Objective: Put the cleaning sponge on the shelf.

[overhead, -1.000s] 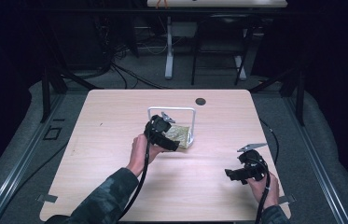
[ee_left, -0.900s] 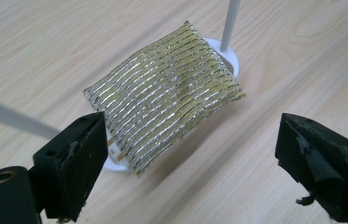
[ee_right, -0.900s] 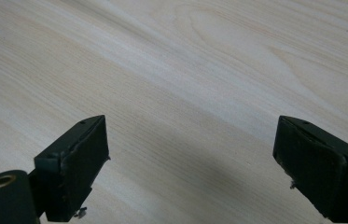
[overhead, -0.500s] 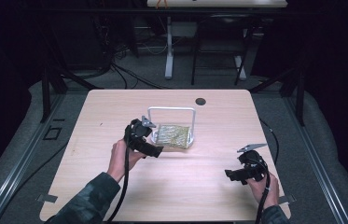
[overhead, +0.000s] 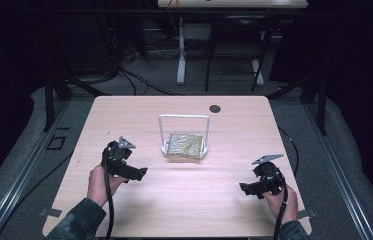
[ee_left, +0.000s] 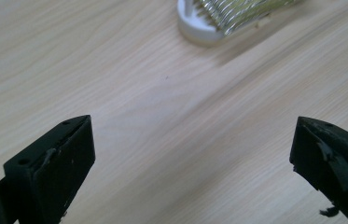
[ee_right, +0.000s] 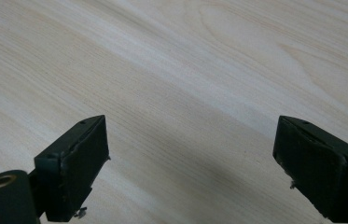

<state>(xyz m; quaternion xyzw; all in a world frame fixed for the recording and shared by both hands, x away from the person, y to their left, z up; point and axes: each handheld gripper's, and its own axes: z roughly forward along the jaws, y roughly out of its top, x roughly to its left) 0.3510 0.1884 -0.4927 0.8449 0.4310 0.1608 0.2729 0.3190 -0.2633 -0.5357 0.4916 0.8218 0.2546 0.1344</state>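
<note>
Left hand-held gripper, held low over the desk, jaws just opened and released, empty; white rack with foil packet lies ahead-right, apart.

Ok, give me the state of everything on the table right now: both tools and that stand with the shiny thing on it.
Left tool: open, jaws have just been opening, nothing between them, apart from the stand.
Right tool: open, empty, over bare table.
White stand: upright on the table, untouched.
Shiny crinkled packet: lying on the stand's base, free of both tools.
</note>
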